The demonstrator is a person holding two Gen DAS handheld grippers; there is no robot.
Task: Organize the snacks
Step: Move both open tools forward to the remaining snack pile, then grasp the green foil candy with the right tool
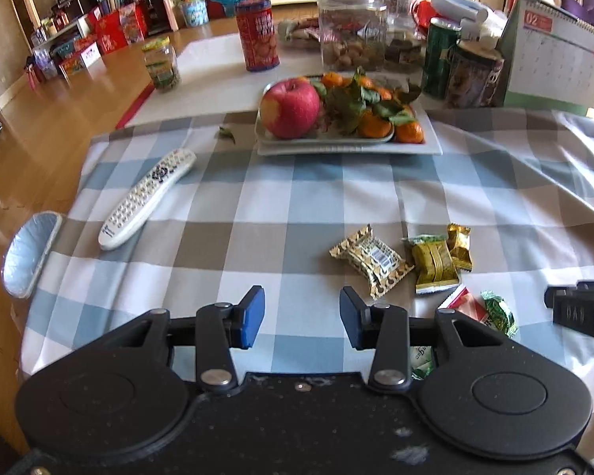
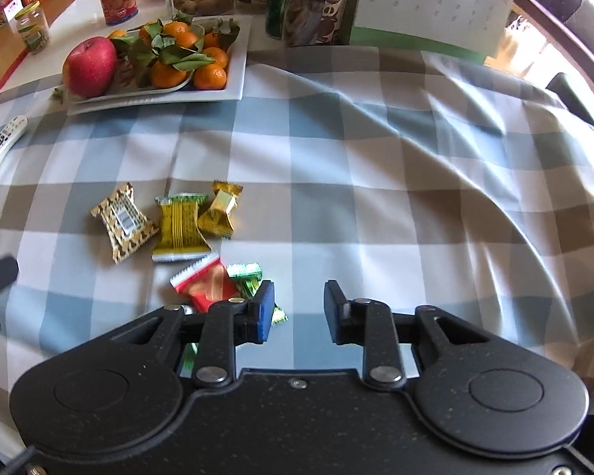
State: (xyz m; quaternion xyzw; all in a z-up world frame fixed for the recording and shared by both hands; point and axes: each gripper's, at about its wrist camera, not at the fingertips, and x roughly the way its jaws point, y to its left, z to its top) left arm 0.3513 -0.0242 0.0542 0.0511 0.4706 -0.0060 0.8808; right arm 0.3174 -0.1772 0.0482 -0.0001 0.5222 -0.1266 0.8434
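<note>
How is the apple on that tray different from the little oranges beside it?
The apple is red and pink; the tangerines are orange. The apple is clearly bigger than any single tangerine. It is one bare fruit, while the tangerines are several, piled with green leaves attached. Both share the white tray at the far side of the checked cloth.
</note>
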